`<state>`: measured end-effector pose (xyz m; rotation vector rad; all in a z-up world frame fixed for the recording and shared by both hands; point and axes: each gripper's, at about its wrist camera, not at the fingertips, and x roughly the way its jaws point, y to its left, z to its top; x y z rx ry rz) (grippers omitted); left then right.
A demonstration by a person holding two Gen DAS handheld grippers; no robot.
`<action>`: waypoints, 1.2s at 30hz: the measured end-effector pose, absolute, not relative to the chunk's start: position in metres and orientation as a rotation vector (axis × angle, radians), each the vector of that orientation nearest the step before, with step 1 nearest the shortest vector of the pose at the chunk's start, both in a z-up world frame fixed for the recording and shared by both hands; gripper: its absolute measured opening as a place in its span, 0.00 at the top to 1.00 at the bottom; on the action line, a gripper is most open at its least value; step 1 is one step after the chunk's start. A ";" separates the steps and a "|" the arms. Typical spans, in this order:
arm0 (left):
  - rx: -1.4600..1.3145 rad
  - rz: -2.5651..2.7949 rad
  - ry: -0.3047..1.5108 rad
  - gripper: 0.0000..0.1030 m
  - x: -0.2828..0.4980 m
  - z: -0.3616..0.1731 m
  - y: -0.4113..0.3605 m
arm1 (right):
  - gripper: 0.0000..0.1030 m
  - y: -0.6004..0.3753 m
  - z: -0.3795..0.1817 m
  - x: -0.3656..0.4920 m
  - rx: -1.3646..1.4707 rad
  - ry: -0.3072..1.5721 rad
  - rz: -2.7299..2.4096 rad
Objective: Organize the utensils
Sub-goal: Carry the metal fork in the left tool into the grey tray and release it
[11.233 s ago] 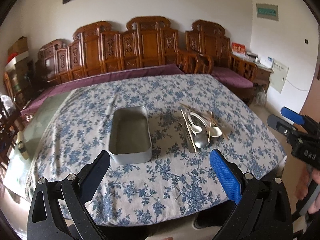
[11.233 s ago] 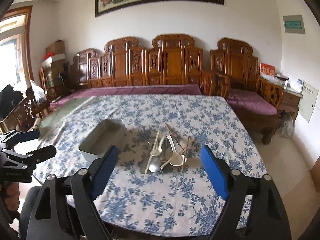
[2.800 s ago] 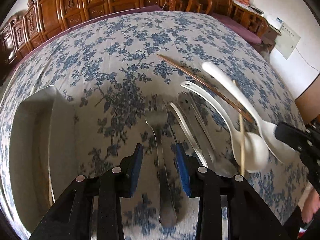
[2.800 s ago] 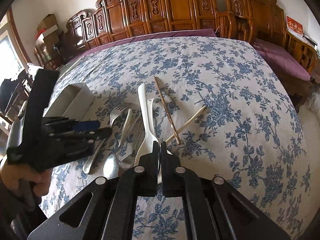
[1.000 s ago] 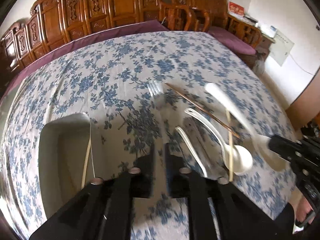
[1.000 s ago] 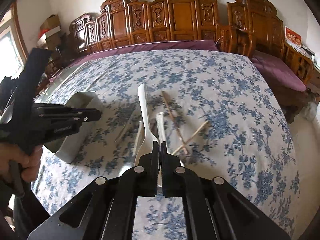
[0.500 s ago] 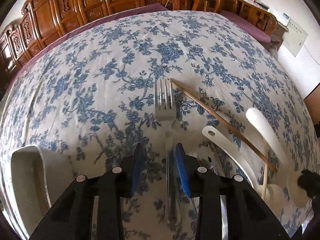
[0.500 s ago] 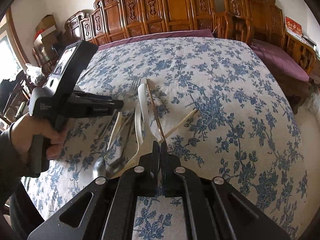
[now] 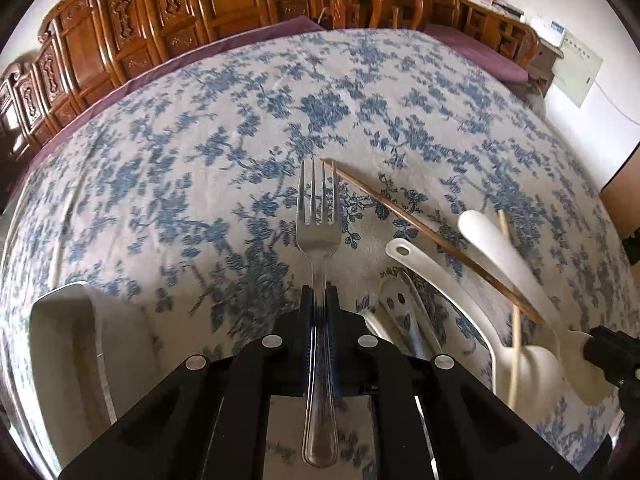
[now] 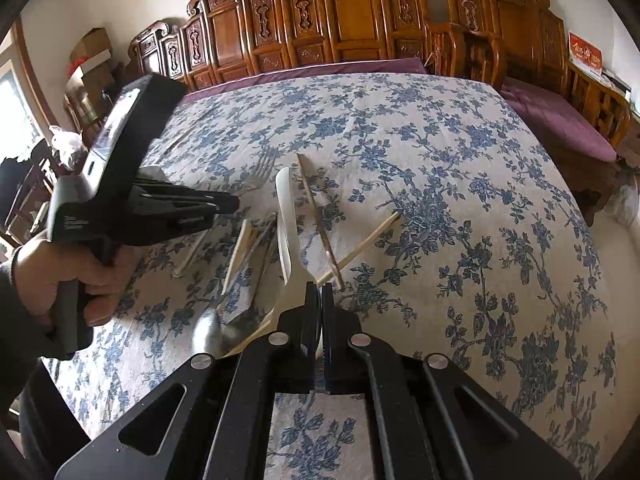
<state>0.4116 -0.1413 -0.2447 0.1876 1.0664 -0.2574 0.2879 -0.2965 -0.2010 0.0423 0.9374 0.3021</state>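
Note:
A steel fork (image 9: 318, 216) points its tines away over the flowered tablecloth. My left gripper (image 9: 319, 300) is closing its jaws on the fork's handle, and the pads press on it. In the right wrist view that left gripper (image 10: 236, 202) reaches in from the left with the fork (image 10: 262, 168) ahead of it. My right gripper (image 10: 320, 292) is shut on the bowl end of a white spoon (image 10: 286, 216), whose handle points away. The same white spoon (image 9: 504, 260) shows in the left wrist view, with the right gripper (image 9: 600, 348) at the frame's right edge.
A metal tray (image 9: 60, 320) sits at the lower left. Beside the fork lie a brown chopstick (image 9: 432, 240), a pale chopstick (image 9: 510, 320), a second white spoon (image 9: 440, 276) and metal spoons (image 9: 400, 308). Carved wooden benches stand behind the table.
The left gripper's jaws, apart around the fork's handle half a second ago, have come together on it, and the gripper sits lower. The right gripper has hardly moved.

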 end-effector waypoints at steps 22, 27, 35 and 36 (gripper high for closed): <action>0.201 -0.199 0.965 0.94 0.340 -0.157 -0.029 | 0.97 -0.203 -0.151 0.265 0.020 0.876 0.410; 0.191 -0.160 1.005 0.94 0.347 -0.171 0.003 | 0.97 -0.175 -0.147 0.265 0.007 0.874 0.446; 0.172 -0.133 1.068 0.94 0.353 -0.206 0.033 | 0.97 -0.141 -0.153 0.271 -0.006 0.893 0.480; 0.170 -0.135 1.073 0.94 0.353 -0.209 0.034 | 0.97 -0.137 -0.154 0.272 -0.007 0.897 0.484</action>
